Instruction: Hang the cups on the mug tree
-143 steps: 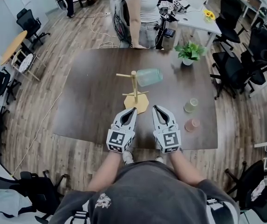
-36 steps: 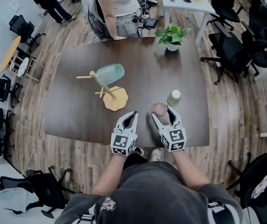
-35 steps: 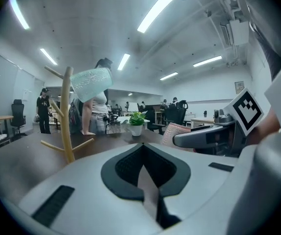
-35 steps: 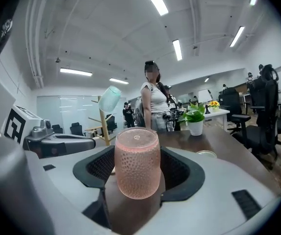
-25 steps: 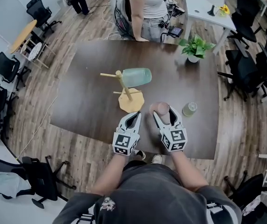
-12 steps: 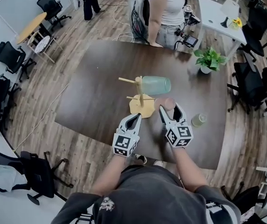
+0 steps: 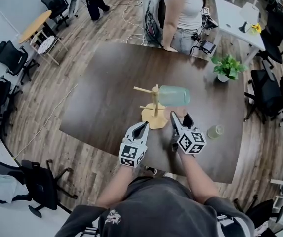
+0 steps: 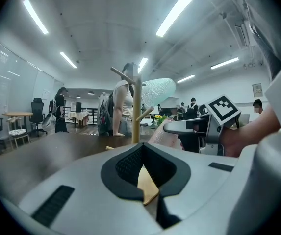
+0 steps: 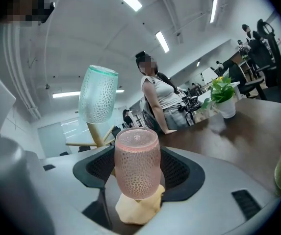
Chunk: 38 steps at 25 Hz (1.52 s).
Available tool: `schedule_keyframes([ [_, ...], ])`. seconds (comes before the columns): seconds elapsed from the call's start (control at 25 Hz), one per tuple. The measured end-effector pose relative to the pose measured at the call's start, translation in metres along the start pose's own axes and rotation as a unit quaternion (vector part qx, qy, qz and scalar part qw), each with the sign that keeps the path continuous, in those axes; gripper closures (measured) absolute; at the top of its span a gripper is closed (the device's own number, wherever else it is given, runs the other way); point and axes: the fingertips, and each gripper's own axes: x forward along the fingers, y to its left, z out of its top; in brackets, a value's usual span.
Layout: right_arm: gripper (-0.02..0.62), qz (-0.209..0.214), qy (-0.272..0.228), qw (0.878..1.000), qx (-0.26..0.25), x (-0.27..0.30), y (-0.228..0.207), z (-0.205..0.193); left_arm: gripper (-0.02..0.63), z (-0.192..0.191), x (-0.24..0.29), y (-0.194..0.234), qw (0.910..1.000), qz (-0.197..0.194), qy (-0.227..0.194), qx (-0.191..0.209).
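We have the right tongs (image 7: pixel 180 116) clamped on the pink cup (image 9: pixel 137 163), its dimpled sides pressed between the pads. In the head view it is held just right of the mug tree (image 7: pixel 154 101), close to the tree's yellow base and below the green cup (image 7: pixel 174 95) that hangs sideways on a peg. Our left tongs (image 7: pixel 143 126) are together with nothing in them, pointing at the base from the near side, and a third, pale green cup (image 7: pixel 215 131) stands on the counter (image 7: pixel 101 102) further right, well apart from the tree.
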Motion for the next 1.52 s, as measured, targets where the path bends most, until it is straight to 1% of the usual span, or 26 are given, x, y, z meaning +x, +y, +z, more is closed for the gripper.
schedule_keyframes([
  [0.2,0.288,0.01,-0.001,0.999,0.045,0.009,0.0,-0.012,0.606,-0.003,0.003,0.005,1.0,0.002,0.002,-0.003],
  [0.4,0.288,0.012,0.005,0.993,0.119,0.017,-0.003,-0.025,0.606,-0.003,0.001,0.008,1.0,0.005,0.0,-0.005],
  [0.6,0.288,0.012,0.007,0.988,0.155,0.021,-0.005,-0.034,0.606,-0.006,-0.001,0.013,0.9999,0.01,0.002,-0.009],
  [0.84,0.288,0.01,0.001,0.979,0.204,0.023,-0.009,-0.039,0.606,-0.008,-0.001,0.012,0.9998,0.012,-0.001,-0.013],
  [1.04,0.288,0.002,0.002,0.968,0.25,0.022,-0.015,-0.05,0.606,-0.007,-0.002,0.011,0.9999,0.011,0.0,-0.012],
  [1.16,0.288,0.005,0.0,0.964,0.266,0.021,-0.018,-0.055,0.606,-0.009,-0.002,0.009,0.9999,0.011,0.003,-0.004],
  [1.32,0.288,0.008,-0.002,0.961,0.276,0.023,-0.02,-0.055,0.606,-0.005,-0.003,0.008,0.9999,0.009,0.004,0.003],
  [1.4,0.288,0.007,0.0,0.961,0.275,0.024,-0.019,-0.055,0.606,-0.004,-0.004,0.009,0.9999,0.009,0.004,0.004],
  [1.52,0.288,0.004,0.011,0.966,0.257,0.023,-0.016,-0.057,0.606,-0.006,-0.005,0.007,0.9999,0.007,0.006,0.005],
])
